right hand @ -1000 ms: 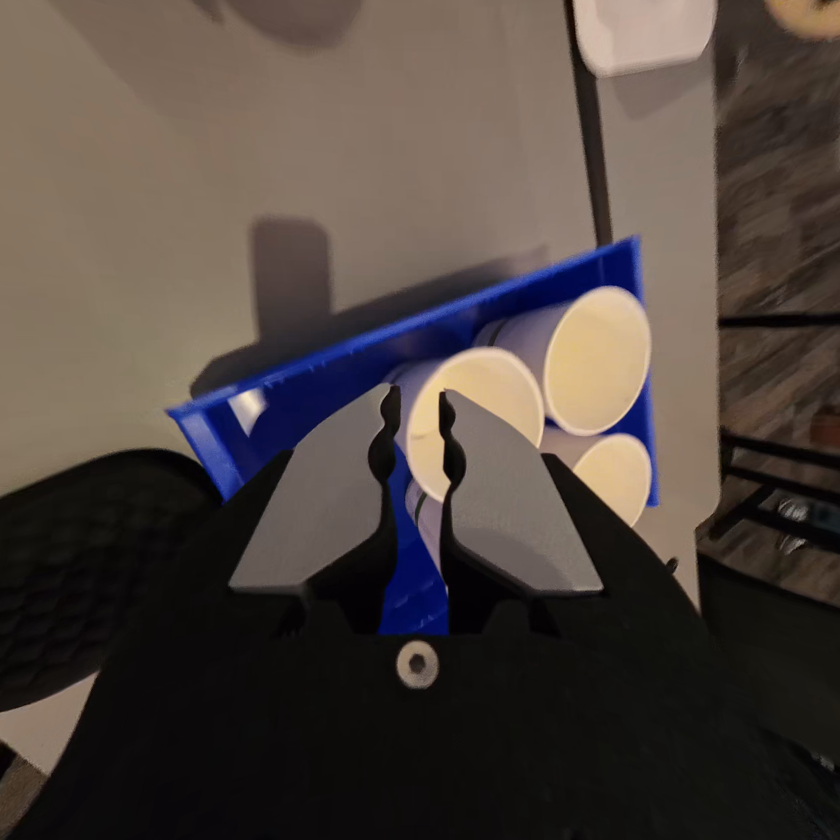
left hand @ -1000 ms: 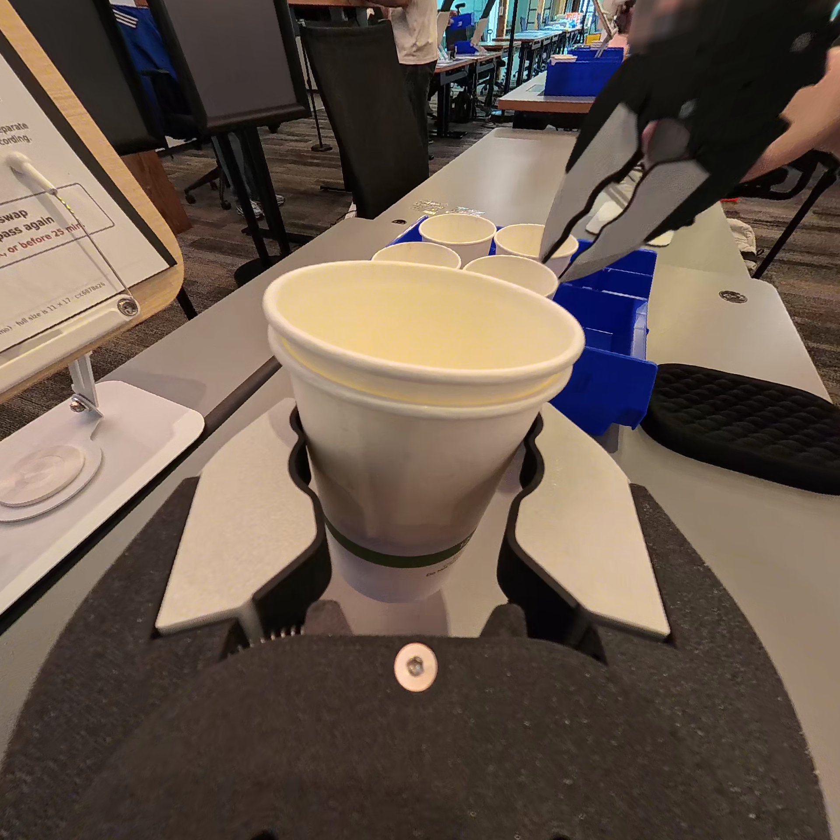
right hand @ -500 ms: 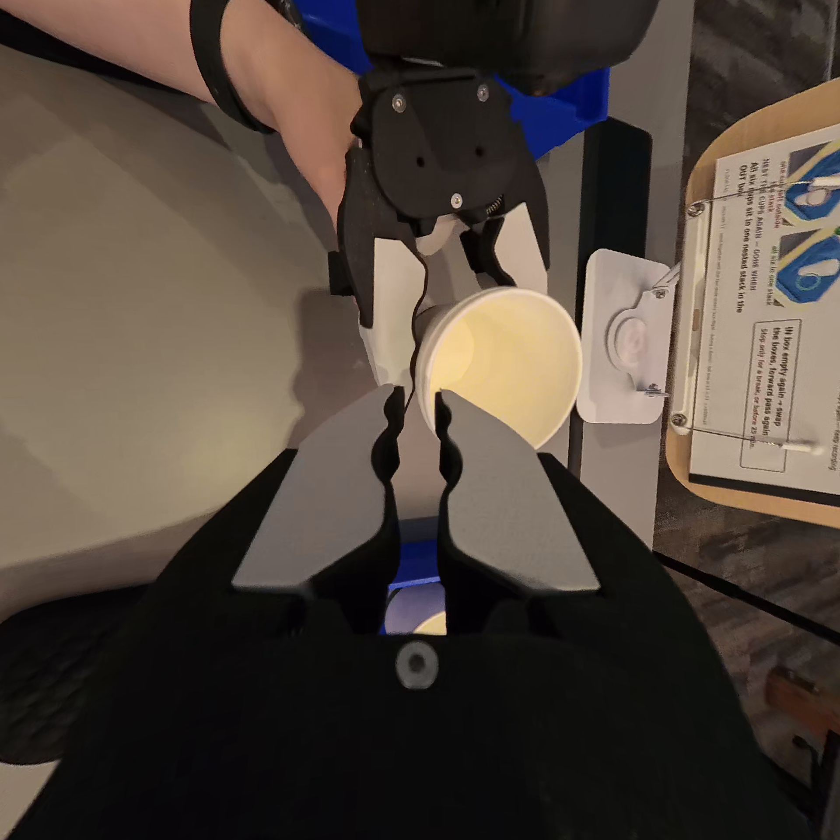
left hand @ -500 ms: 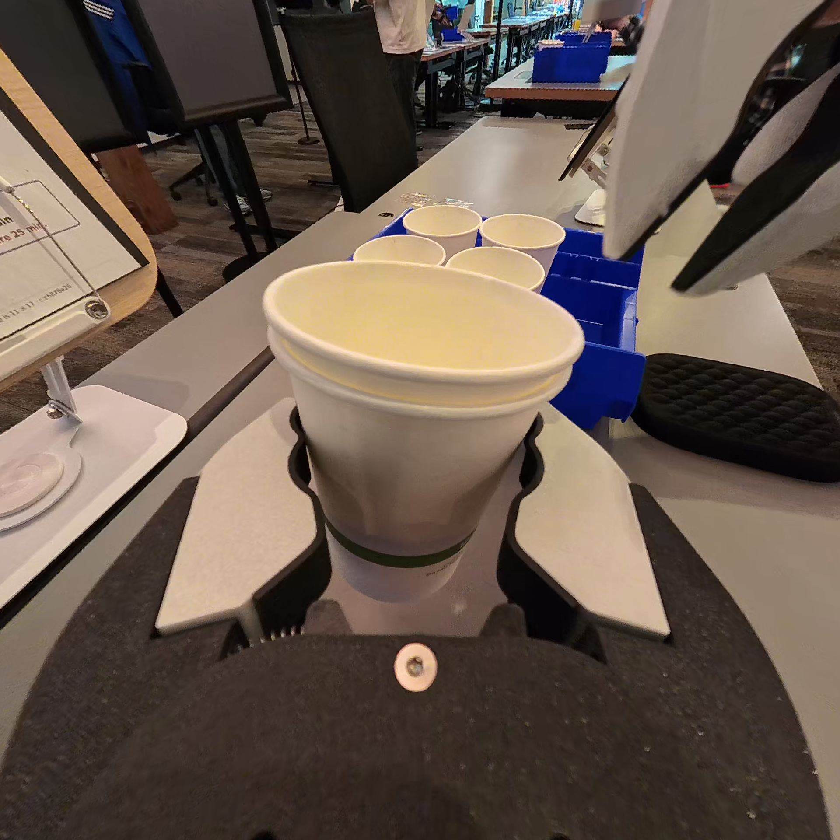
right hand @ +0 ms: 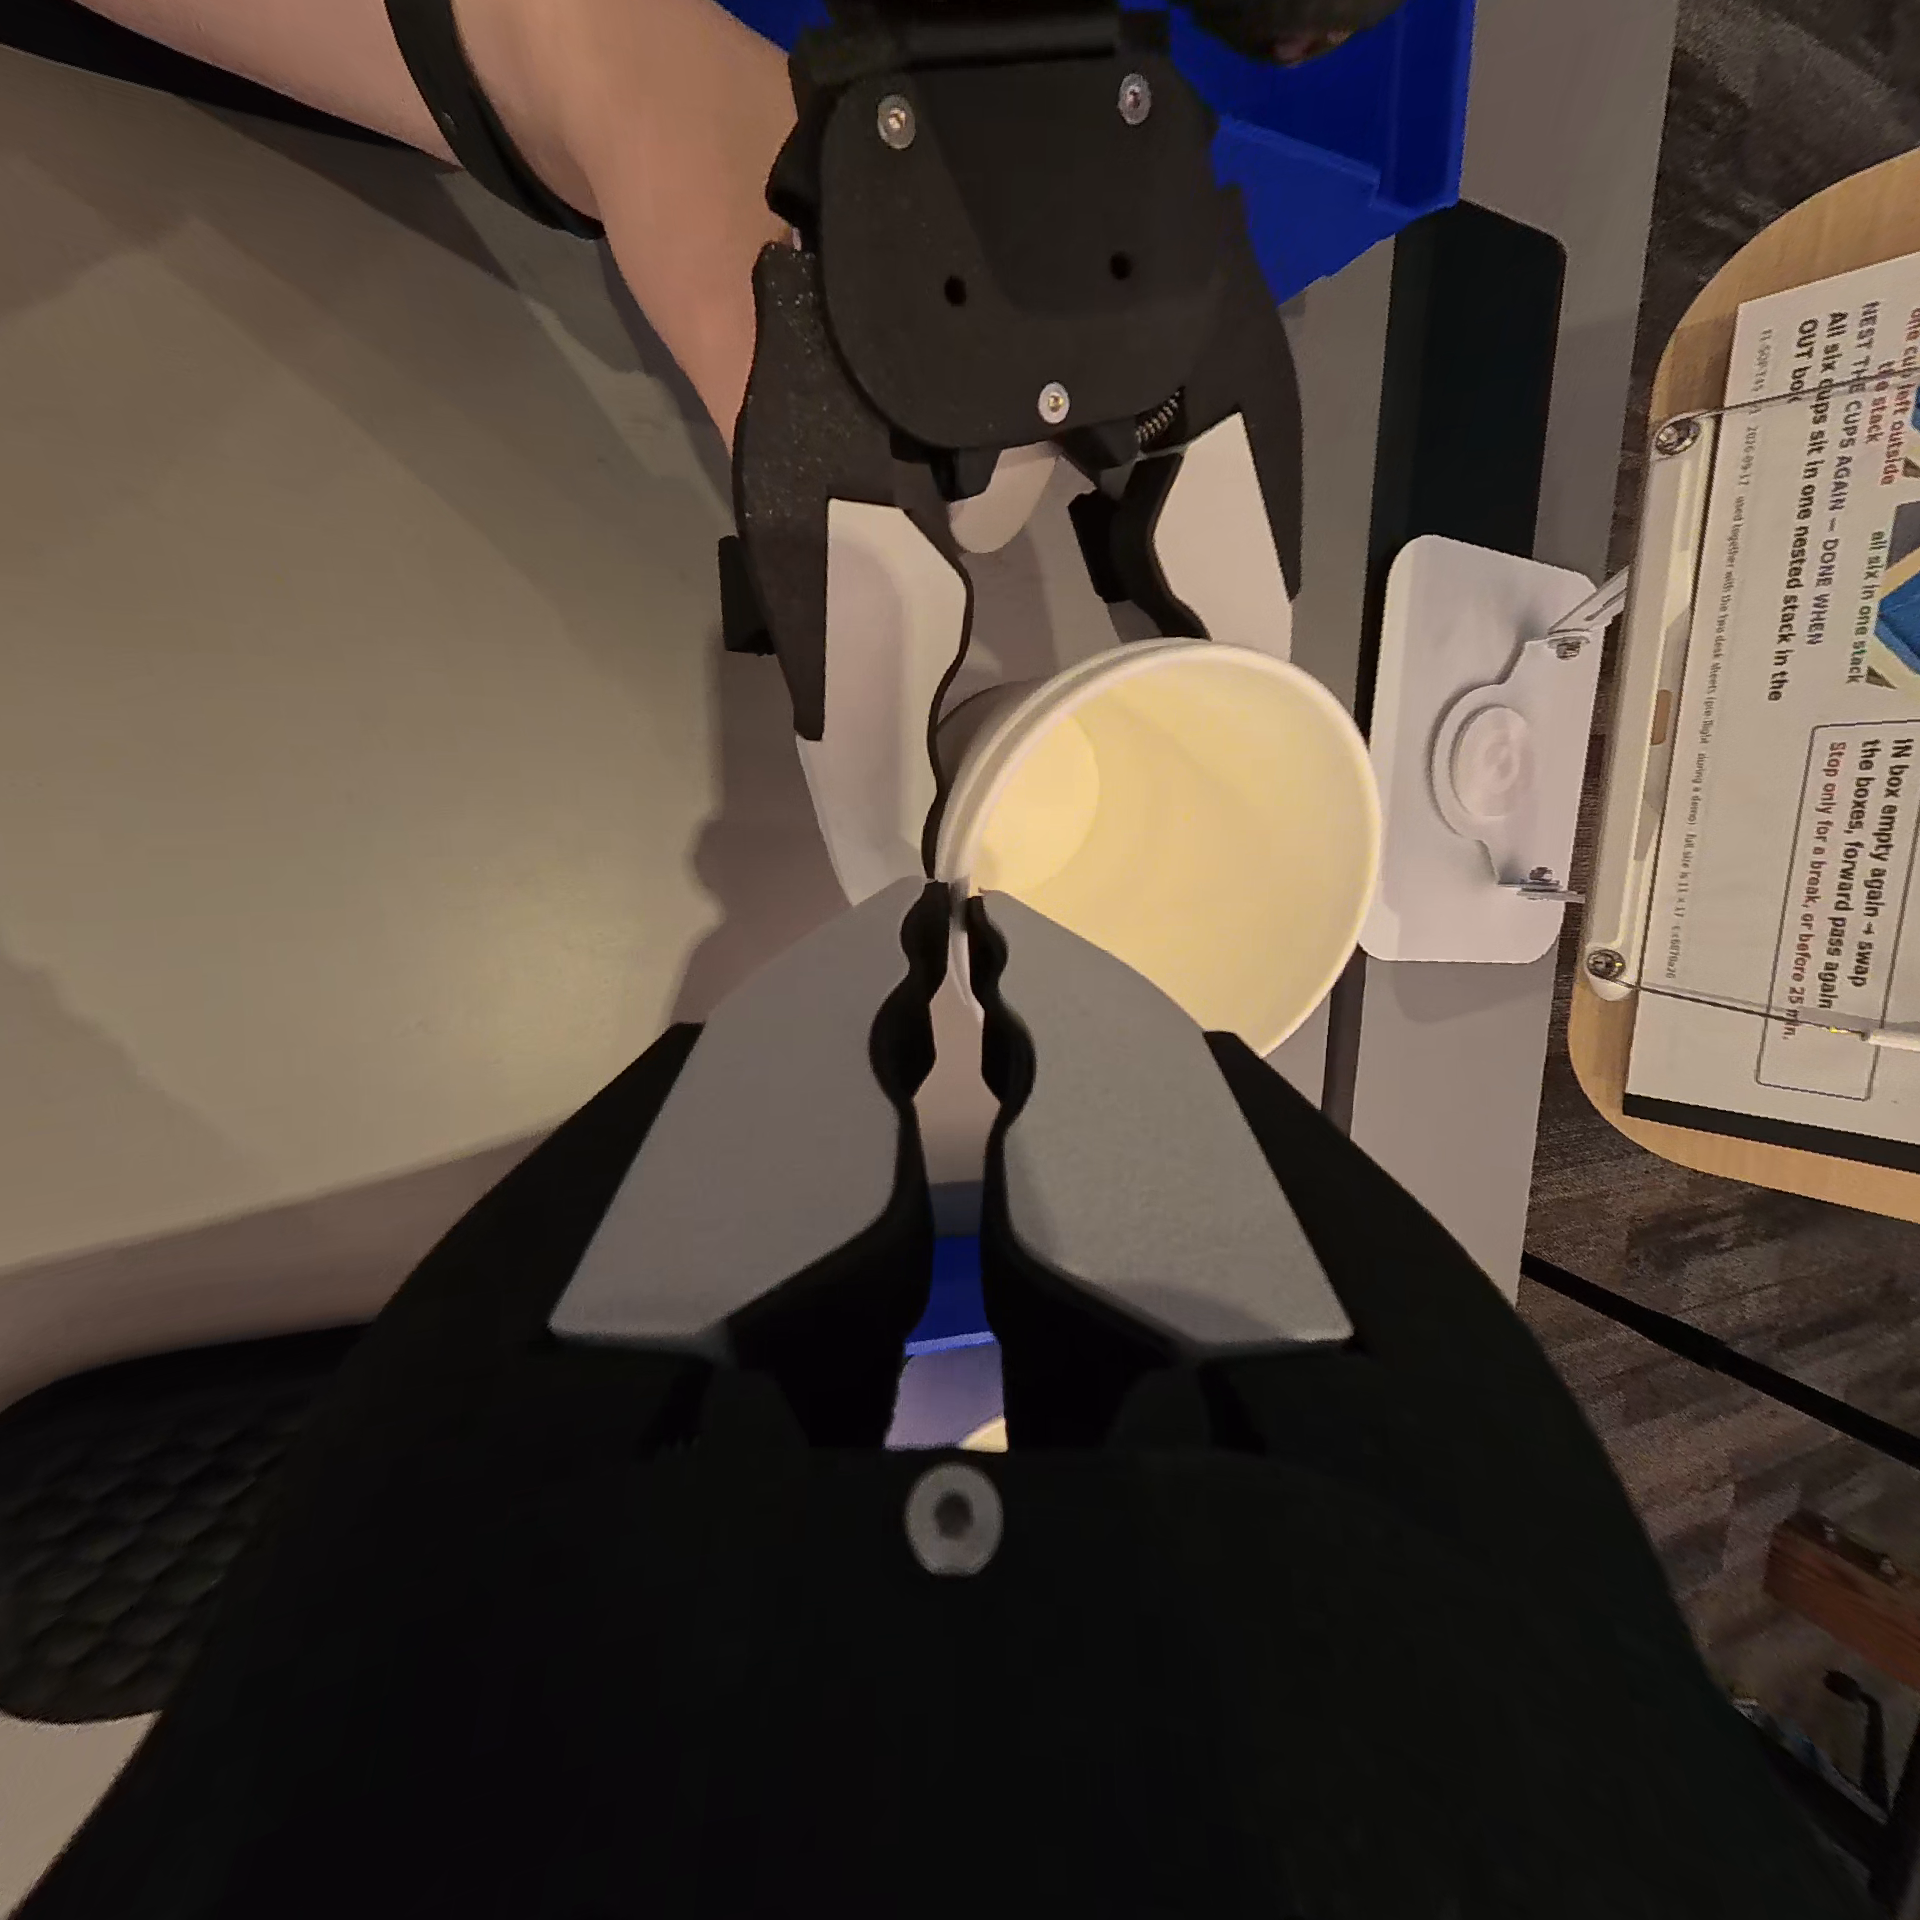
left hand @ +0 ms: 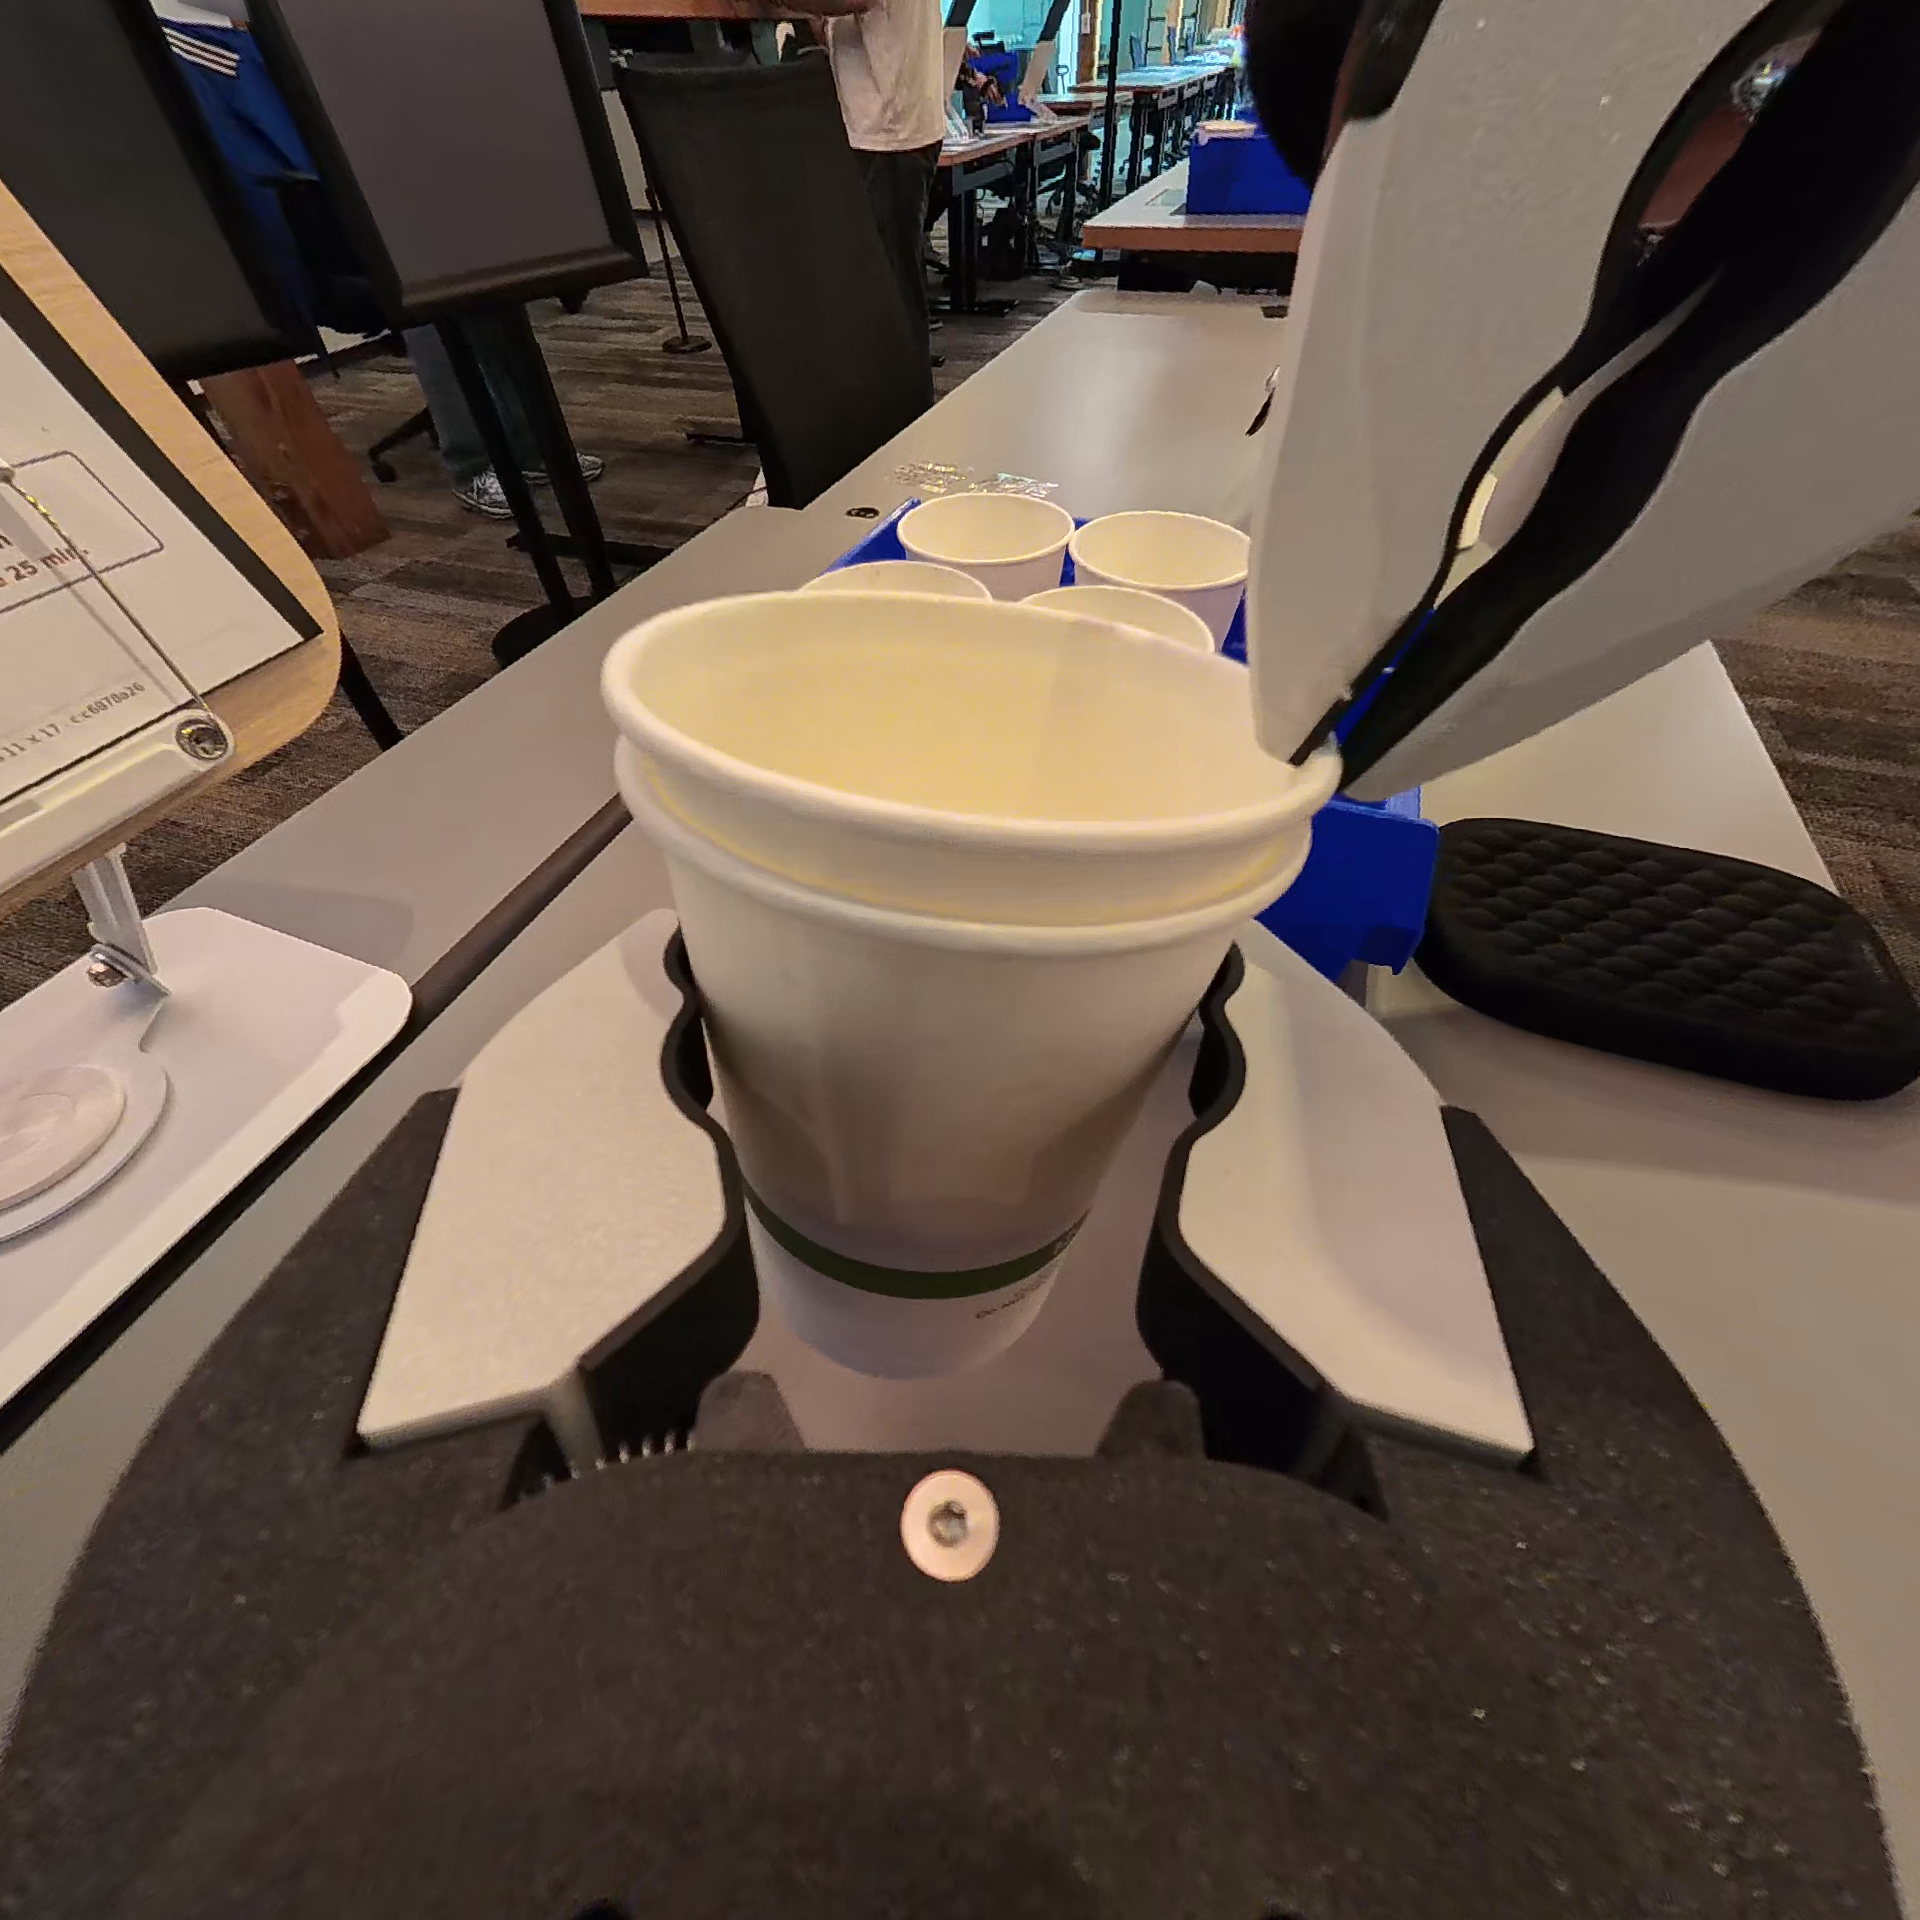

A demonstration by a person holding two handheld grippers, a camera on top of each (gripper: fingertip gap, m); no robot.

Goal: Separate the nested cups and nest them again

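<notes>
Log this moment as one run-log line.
left gripper: shut on nested cups | right gripper: pinching inner cup rim | four cups upright in blue bin | step: separating

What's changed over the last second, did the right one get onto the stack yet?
Yes. The right hand-held gripper left the four cups in the blue bin, swung over and closed on the inner cup rim. The left hand-held gripper stayed clamped on the outer cup; the cups remain nested.

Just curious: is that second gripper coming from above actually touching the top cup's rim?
Touching. In the right wrist view, the right gripper has the top cup rim pinched between its fingertips.
</notes>
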